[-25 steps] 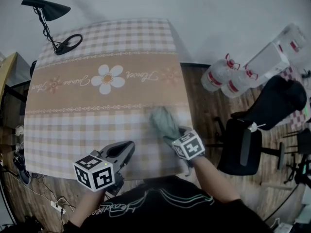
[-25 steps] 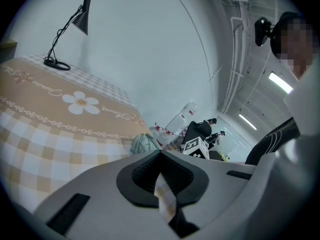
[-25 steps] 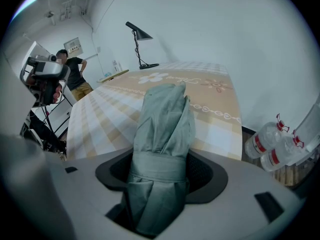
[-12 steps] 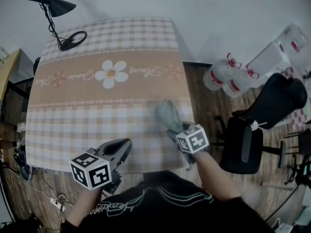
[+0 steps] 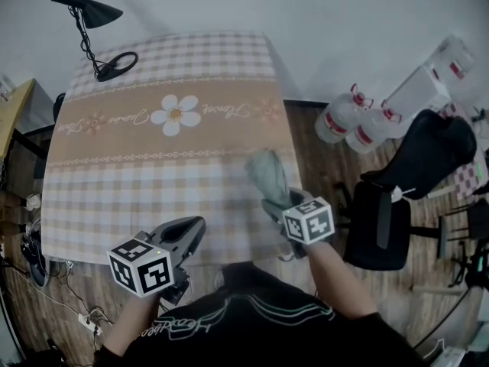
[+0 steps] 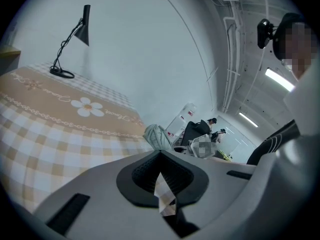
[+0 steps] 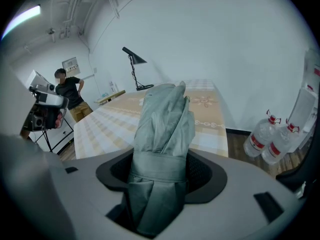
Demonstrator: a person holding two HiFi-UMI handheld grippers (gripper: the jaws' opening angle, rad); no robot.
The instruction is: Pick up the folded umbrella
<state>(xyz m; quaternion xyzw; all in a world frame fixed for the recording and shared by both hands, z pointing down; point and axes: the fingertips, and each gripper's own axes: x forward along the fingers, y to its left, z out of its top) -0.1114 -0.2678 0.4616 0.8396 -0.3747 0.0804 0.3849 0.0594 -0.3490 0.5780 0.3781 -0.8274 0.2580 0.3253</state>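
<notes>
Head view: umbrella (image 5: 267,174) half behind tool (image 5: 280,206)

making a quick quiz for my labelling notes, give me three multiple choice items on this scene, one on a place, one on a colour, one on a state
1. Where on the table does the desk lamp stand?
A. far left corner
B. near right corner
C. middle

2. What colour is the folded umbrella?
A. red
B. grey-green
C. yellow

3. What state is the right gripper in?
A. open, empty
B. shut on nothing
C. shut on the folded umbrella

Answers:
1 A, the head view shows it at the far left corner.
2 B, its fabric is grey-green in every view.
3 C, the right gripper view shows the jaws clamping it at its strap.
</notes>
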